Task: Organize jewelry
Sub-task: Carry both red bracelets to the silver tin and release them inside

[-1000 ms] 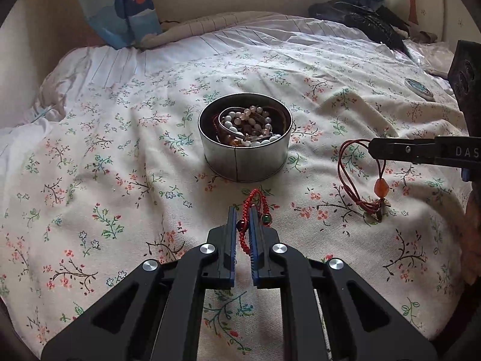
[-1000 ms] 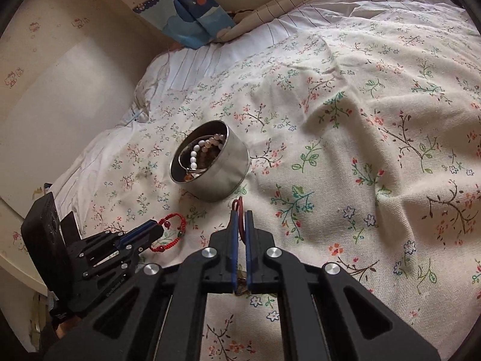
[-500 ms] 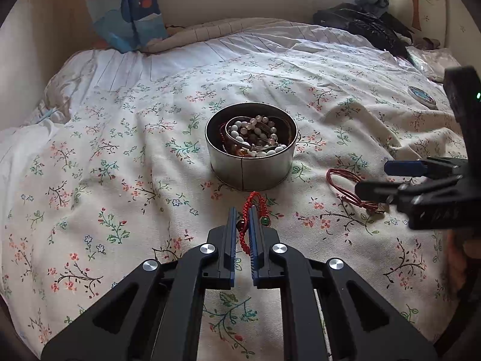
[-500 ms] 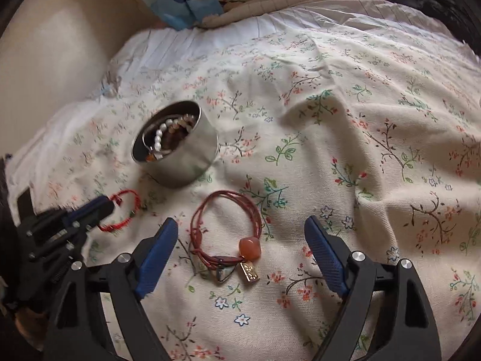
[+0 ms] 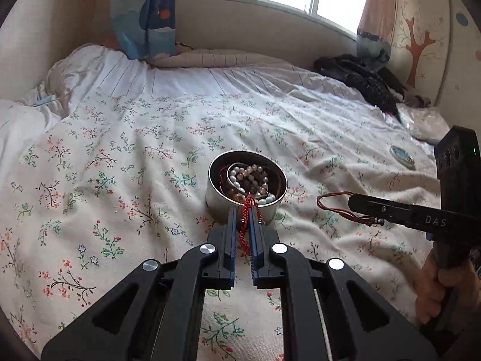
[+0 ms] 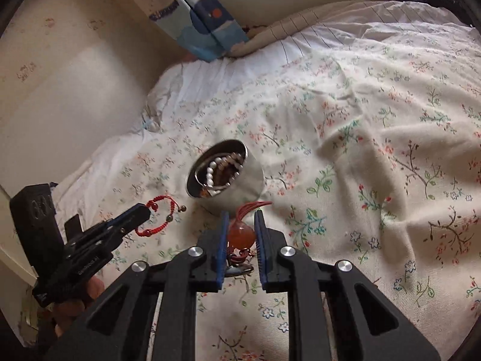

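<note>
left gripper (image 5: 243, 210) is pinched on the red braided bracelet (image 6: 159, 215), raised just short of the round metal tin (image 5: 240, 207) mid-bed on the floral bedspread (image 5: 120, 180). right gripper (image 6: 240, 225), beside the tin, is closing on the orange bead of the red cord necklace (image 6: 242, 233). step in hand: carrying pieces to the tin. next: clear the rim, then release.

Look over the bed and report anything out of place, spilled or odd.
Nothing is spilled or damaged. The round tin stands upright on the bedspread, beads inside. One oddity: a small round lid-like disc lies alone, well away from the tin, near a dark heap of clothing.
</note>
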Demonstrator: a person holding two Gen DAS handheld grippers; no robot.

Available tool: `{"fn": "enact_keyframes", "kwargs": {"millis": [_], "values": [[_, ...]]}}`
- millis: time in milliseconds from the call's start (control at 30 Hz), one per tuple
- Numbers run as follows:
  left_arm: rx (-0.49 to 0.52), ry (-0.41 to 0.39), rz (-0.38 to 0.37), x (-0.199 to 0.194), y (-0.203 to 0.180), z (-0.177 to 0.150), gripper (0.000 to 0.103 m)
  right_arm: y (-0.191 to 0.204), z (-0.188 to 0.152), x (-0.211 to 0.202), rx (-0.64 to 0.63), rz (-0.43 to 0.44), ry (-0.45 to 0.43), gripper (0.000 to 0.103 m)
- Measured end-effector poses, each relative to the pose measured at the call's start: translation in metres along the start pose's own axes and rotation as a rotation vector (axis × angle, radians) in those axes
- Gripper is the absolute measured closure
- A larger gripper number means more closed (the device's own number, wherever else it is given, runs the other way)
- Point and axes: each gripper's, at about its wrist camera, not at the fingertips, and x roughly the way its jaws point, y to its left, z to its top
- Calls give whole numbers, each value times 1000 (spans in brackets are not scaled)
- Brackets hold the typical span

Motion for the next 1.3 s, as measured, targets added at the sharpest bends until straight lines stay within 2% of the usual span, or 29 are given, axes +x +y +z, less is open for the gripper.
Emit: {"fn": "enact_keyframes", "kwargs": {"millis": [100,267,467,567,633,700,767,800,833,867,900,967,1033,1100,1133,1200,1300], "values": [[-56,-42,-35,-4,7,8,96,14,11,0,-32,28,-51,85],[-78,-63,-43,10,5,24,96,27,29,10,-53,42,-96,85],[-89,-45,-65,36,1,38,96,37,48,30,-52,78,-132,85],[-98,-3,-36,57,3,42,95,41,55,40,-50,88,-135,85],[-122,23,-2,67,9,45,87,41,58,50,-41,102,-123,85],[-156,10,14,65,18,45,66,40,61,60,-25,116,-109,85],[-185,-25,56,56,28,47,57,37,64,73,3,139,-86,85],[-202,-41,77,52,33,48,56,34,66,81,22,138,-70,85],[-221,-52,95,49,38,48,55,31,66,89,31,113,-47,81],[-239,-59,114,47,43,48,55,28,66,98,32,65,-26,57],[-249,-61,134,46,47,48,54,25,65,103,26,7,-22,44],[-247,-54,184,45,51,47,53,21,64,107,15,-46,-10,44],[-235,-47,204,46,52,47,52,18,65,101,22,-58,-34,44],[-216,-42,219,46,50,47,46,17,64,95,20,-78,-49,43],[-197,-40,232,46,47,45,43,17,61,92,14,-102,-48,41],[-155,-29,253,44,41,40,30,19,54,86,-8,-167,-37,29],[-93,-19,288,32,31,29,19,23,41,67,-57,-257,-23,19]]}}
